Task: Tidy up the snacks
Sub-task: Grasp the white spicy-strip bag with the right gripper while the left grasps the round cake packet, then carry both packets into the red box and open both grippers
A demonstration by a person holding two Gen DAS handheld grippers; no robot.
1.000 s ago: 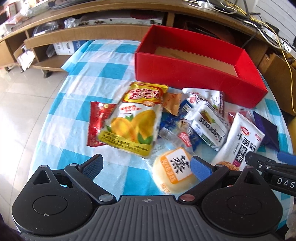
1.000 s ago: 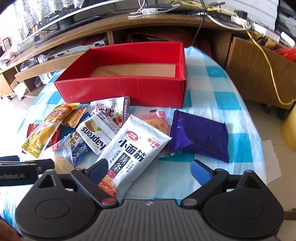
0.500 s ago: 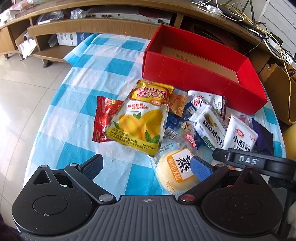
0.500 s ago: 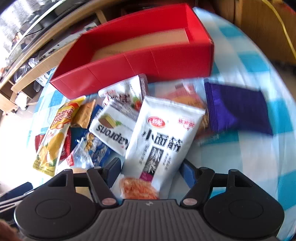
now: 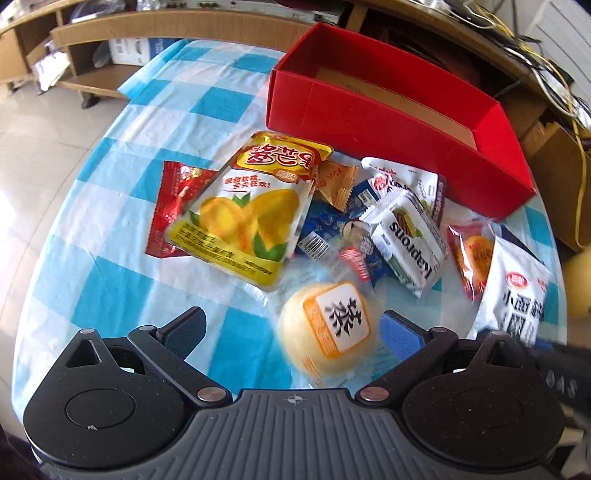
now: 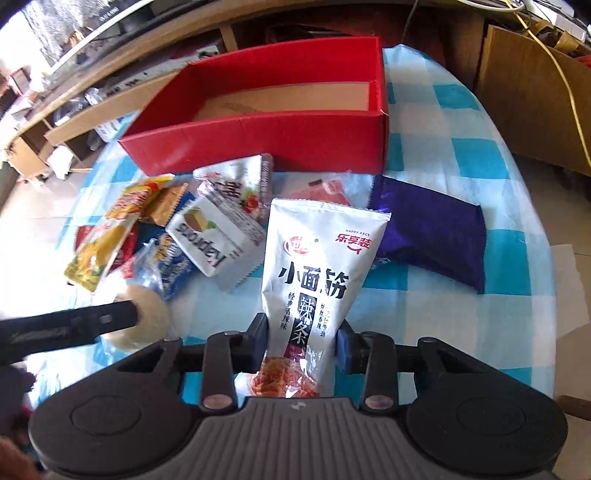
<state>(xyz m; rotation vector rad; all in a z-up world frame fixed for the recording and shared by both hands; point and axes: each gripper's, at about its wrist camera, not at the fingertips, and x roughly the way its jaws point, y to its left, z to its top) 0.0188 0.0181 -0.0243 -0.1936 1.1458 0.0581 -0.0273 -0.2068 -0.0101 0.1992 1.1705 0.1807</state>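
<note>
A red cardboard box (image 5: 391,122) (image 6: 266,136) stands open and empty at the back of the table. A heap of snack packs lies in front of it. My right gripper (image 6: 301,345) is shut on the lower end of the white spicy-strip bag (image 6: 314,266). My left gripper (image 5: 291,332) is open, its jaws on either side of a round yellow bun (image 5: 330,328) in clear wrap. A yellow mango-candy pouch (image 5: 251,210), a white Kaprons wafer pack (image 5: 410,236) and a purple pack (image 6: 432,229) lie nearby.
The table has a blue-and-white checked cloth (image 5: 122,206). Wooden shelves (image 5: 110,29) and cables run behind the box. A wooden cabinet (image 6: 535,99) stands at the right. The floor drops away at the left edge.
My right gripper has closed on the white spicy-strip bag after moving in over it. My left gripper has come closer to the round bun, which now sits between its open jaws.
</note>
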